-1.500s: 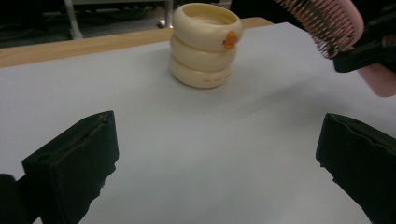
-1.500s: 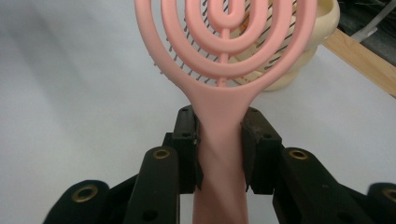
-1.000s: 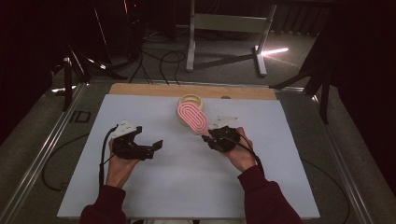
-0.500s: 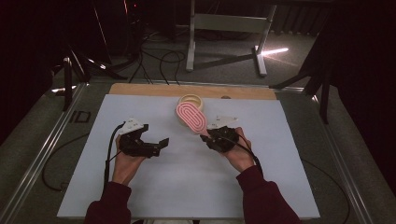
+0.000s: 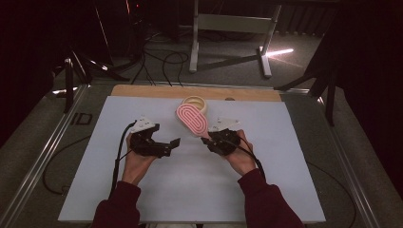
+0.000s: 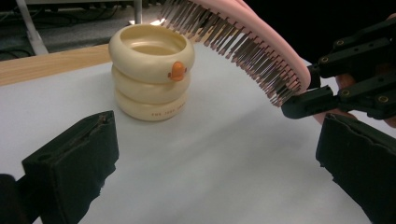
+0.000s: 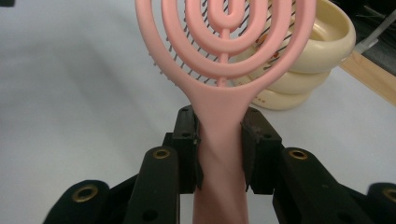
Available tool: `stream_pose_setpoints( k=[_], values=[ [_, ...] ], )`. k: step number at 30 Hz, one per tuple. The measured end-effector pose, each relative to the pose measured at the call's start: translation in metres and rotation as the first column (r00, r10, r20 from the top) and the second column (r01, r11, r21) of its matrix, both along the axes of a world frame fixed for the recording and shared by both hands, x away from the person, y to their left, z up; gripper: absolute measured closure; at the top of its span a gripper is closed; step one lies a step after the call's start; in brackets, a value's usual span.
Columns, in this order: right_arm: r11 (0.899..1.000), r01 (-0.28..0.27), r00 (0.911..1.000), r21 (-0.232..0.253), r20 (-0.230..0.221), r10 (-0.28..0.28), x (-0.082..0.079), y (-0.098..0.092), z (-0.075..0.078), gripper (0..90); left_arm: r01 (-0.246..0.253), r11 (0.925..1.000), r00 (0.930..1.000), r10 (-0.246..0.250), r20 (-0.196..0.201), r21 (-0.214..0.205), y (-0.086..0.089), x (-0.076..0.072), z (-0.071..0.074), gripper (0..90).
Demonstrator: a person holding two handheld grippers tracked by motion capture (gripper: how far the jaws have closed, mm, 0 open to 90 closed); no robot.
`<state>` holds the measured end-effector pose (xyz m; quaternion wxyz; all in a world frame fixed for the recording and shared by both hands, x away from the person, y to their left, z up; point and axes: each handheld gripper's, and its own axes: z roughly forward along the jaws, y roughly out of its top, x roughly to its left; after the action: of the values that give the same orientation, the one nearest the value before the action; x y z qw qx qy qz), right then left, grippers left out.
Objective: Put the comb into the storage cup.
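A: Pink plastic up in the air: hairbrush [image 5: 192, 119], pinched at the neck of its handle by the right gripper [image 7: 219, 135], head tilted up and away over the white sheet [image 5: 190, 199].

B: Tight on it?

A: Closed hard on both sides of the handle, pads pressing, no slack to see. Bristles facing down.

B: And the left gripper [image 5: 173, 142]?

A: Wide open, empty, hovering low above the sheet, aimed at the cream ringed cup [image 6: 149, 79] and the brush head.

B: Cup standing?

A: Upright near the far edge, by the wooden strip [image 5: 142, 90], just behind the brush head, mouth open. Looks like the place for the brush.

B: Risks, then?

A: Plenty. Narrow grip on a smooth, tapering handle, with a long head hanging out front: likely to swivel between the pads on any quick turn. Light-looking cup, too: apt to tip or slide on a bump from the brush head, or from a handle going in at a slant.

B: Left side no help?

A: Could steady the cup. But open jaws that near the bristles: easy to snag them or knock the head sideways. Worth slowing right down.
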<state>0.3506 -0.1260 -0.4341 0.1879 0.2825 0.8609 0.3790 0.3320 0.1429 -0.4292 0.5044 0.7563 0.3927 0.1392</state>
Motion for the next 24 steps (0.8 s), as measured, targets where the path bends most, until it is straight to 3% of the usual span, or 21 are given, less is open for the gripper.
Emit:
stream_pose_setpoints(
  k=[24],
  values=[
    [1.000, -0.022, 0.9997, 0.023, 0.008, 0.022, -0.002, 0.014, 0.002, 70.6, -0.003, 0.9989, 0.9999, 0.002, -0.017, -0.047, -0.016, 0.009, 0.005, 0.0]
  ],
)
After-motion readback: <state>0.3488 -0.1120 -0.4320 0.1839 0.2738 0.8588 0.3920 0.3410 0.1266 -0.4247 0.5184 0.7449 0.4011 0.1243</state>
